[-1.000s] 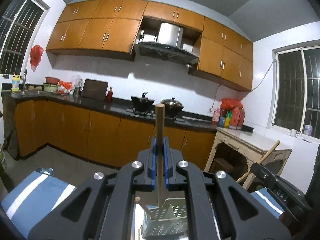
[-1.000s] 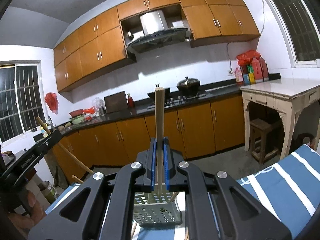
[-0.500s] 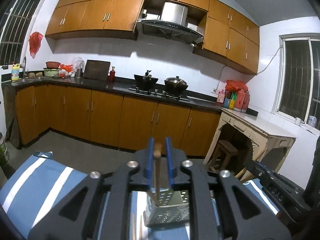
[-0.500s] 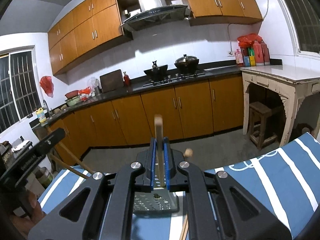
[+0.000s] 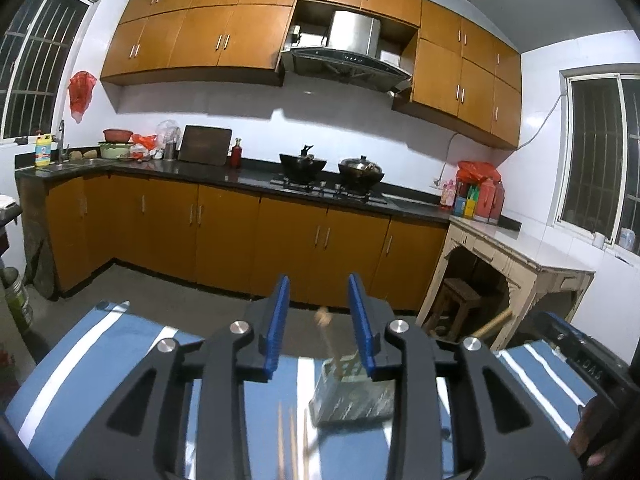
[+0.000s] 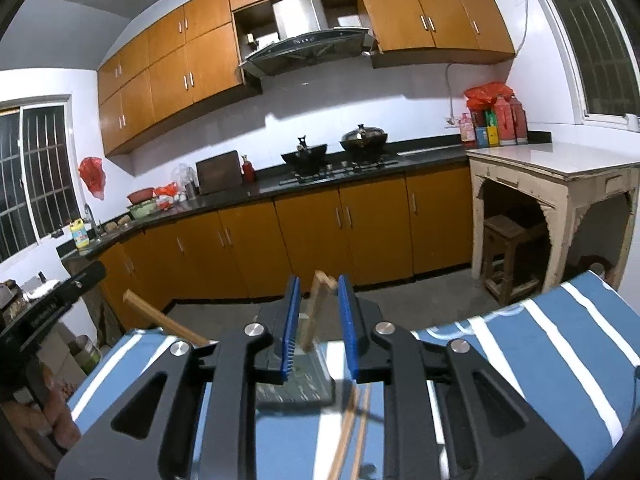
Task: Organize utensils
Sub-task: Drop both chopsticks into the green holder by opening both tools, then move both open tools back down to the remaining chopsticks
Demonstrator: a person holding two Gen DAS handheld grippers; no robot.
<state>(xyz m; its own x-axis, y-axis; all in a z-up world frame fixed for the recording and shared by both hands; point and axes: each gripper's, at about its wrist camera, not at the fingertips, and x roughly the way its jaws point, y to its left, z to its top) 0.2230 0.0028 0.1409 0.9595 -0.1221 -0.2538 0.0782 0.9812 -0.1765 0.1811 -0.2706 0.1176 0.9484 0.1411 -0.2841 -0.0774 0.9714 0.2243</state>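
While both tongs are opening at once, the main risk is that the sticks they let go do not settle cleanly in the perforated metal holder, which stands on the blue-and-white striped counter just ahead of the fingers. Between the blue pads of the left tongs a thin wooden stick leans, blurred and touching neither pad, its lower end in the holder; judging by that blur it is loose, and a tilted stick could tip over the rim or catch a pad. The right tongs stand narrower, with a flatter wooden stick tilted between the pads; its top seems to lie close to the right-hand pad, though I cannot tell whether they touch. If that pad drags as the hand backs off, the stick could be pulled out again or the light holder nudged over.

Two more chopsticks lie flat on the cloth just in front of the holder, so a sliding holder could scatter them. Each view also shows the other tool near the frame edge with a thicker wooden handle jutting out beside it; with both hands crowding one small holder, a bump seems possible.

The holder itself is a small grey, square-sided caddy with rows of holes, and the sticks are pale, plain wood
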